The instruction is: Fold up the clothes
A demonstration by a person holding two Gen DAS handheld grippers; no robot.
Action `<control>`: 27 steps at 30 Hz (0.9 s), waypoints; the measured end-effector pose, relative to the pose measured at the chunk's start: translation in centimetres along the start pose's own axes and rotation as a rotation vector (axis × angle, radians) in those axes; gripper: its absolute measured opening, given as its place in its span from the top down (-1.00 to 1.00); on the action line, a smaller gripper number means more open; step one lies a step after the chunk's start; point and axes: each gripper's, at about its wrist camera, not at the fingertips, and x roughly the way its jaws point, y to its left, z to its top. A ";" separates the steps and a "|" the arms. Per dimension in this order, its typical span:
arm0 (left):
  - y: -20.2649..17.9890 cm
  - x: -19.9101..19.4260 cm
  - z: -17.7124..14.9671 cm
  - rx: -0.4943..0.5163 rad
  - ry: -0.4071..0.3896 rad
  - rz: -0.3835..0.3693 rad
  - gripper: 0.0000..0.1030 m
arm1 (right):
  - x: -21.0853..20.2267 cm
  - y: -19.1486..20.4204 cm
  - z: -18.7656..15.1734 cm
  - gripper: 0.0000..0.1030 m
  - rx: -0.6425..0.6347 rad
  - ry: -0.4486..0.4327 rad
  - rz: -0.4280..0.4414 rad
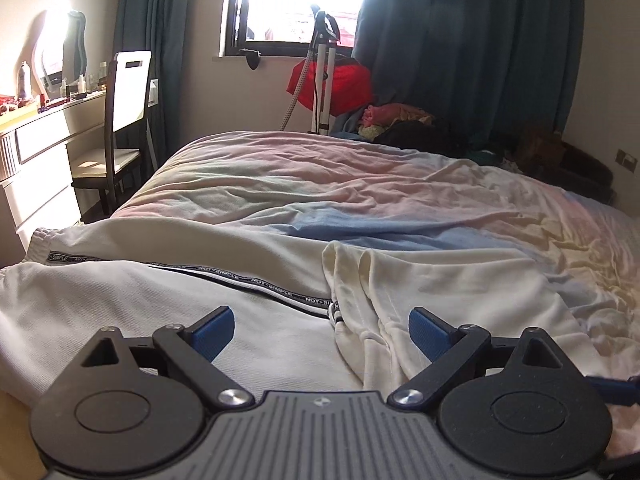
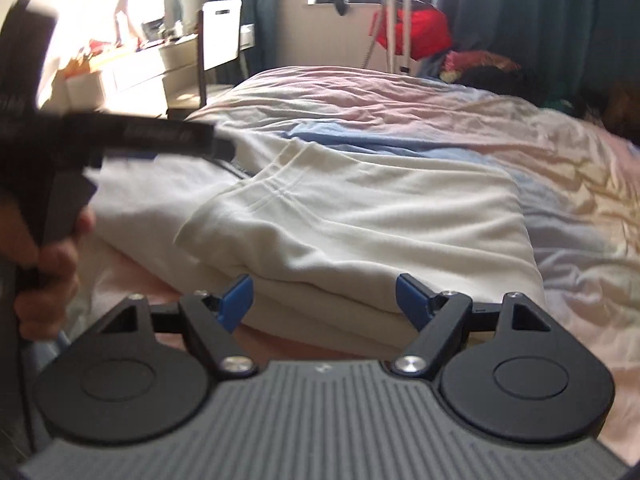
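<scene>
1. my left tool hangs over the cream-white ribbed trousers with a black lettered side stripe, its blue pads spread wide with nothing between them.
2. my right tool also stands wide open and empty, just short of the near edge of the cream-white folded fleece garment.
3. both garments lie on the bed with a crumpled pink, blue and pale yellow cover, the fleece piece overlapping the trousers' right part.
4. the stripe's lettering reads partly as "not simple"; where it passes under the fleece fold it is hidden.
5. the right wrist view is blurred; my left hand on its dark handle shows at the left edge, cut off by the frame.
6. the trousers' waistband runs out of the left wrist view at the left.
7. the heap of clothes beyond the bed is too dim to sort out.
8. glare washes out the window and the white worktop with small bottles.
</scene>
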 end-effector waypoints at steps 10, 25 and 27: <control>-2.4 3.9 -2.2 0.127 0.160 0.030 -0.90 | 3.7 -5.4 0.5 -0.33 0.186 0.043 -0.184; 7.9 2.5 3.6 -0.177 0.161 0.034 -0.99 | 5.6 -5.0 -0.4 -0.34 0.156 0.105 -0.224; 12.8 3.0 4.4 -0.348 0.217 0.059 -0.99 | 5.6 -5.0 -0.4 -0.34 0.152 0.106 -0.226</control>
